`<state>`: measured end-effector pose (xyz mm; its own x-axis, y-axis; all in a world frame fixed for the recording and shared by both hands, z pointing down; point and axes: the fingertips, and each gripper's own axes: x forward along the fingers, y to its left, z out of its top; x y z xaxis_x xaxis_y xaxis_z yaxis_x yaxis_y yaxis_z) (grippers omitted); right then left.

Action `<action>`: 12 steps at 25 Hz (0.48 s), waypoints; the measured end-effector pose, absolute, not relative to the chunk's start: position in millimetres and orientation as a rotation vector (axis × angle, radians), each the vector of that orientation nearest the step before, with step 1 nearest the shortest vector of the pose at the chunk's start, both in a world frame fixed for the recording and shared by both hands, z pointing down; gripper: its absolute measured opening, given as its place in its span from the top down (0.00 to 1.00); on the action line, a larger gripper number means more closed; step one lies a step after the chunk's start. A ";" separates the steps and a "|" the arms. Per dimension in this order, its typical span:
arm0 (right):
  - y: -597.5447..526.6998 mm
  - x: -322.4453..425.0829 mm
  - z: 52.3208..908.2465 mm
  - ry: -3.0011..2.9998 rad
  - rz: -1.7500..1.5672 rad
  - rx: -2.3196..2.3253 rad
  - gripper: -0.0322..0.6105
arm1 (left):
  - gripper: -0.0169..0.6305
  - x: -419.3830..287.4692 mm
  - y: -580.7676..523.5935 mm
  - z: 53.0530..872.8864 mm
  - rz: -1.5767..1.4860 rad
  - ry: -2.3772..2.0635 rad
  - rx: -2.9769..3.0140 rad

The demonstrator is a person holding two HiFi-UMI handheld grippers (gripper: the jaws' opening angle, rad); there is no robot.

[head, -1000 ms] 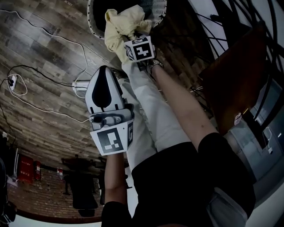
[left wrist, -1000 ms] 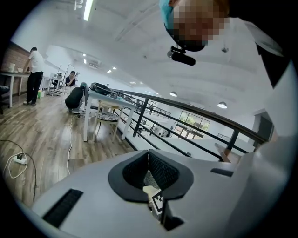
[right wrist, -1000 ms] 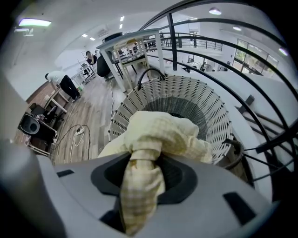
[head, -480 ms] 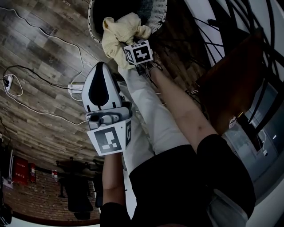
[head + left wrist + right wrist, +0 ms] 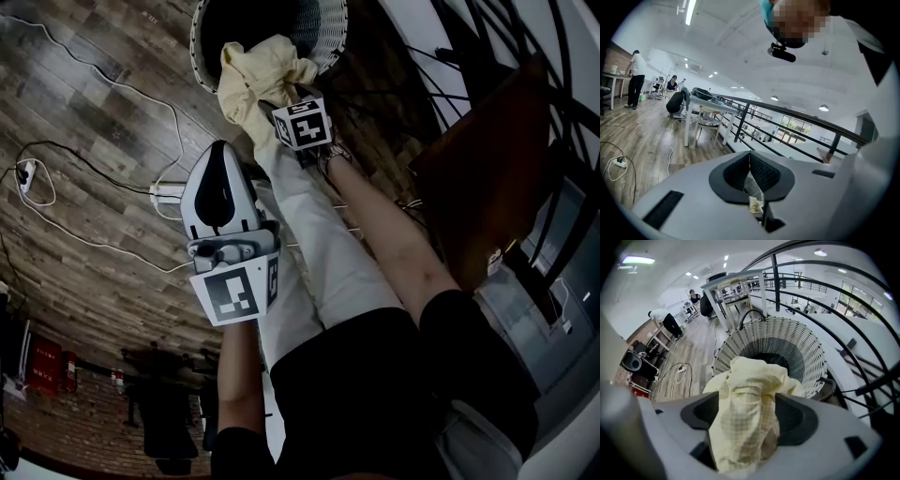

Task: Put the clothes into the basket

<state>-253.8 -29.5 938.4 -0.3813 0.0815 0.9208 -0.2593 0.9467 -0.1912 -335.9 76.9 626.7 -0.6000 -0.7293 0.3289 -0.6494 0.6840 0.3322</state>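
Note:
A white woven basket (image 5: 201, 52) stands on the wood floor at the top of the head view. A bunched pale yellow cloth (image 5: 255, 77) hangs over its near rim. My right gripper (image 5: 274, 96) points steeply down at it. In the right gripper view the jaws are opening and stand wide, and the cloth (image 5: 747, 404) still fills the gap loosely above the basket (image 5: 799, 343). My left gripper (image 5: 217, 155) hovers lower in the head view, away from the basket. Its jaws are together with nothing between them (image 5: 750, 174).
A white power strip (image 5: 169, 193) and loose cables (image 5: 98, 80) lie on the floor left of the basket. The person's light trousers (image 5: 323, 253) are below it. A brown board (image 5: 487, 169) and black railing (image 5: 497, 42) close off the right side.
The right gripper and the yellow cloth have shifted slightly at the basket's near rim. The left gripper has stayed about where it was.

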 end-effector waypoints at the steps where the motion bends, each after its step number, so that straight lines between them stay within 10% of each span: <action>1: -30.4 -252.9 932.6 -1.941 0.370 0.136 0.39 | 0.95 -333.4 79.2 623.8 -0.247 -2.459 1.071; 8: -26.7 -245.6 893.2 -2.001 0.416 0.197 0.41 | 0.95 -317.4 99.6 600.4 -0.238 -2.473 1.116; 12: -20.5 -235.4 871.8 -2.025 0.432 0.212 0.60 | 0.95 -305.6 106.5 590.2 -0.227 -2.474 1.154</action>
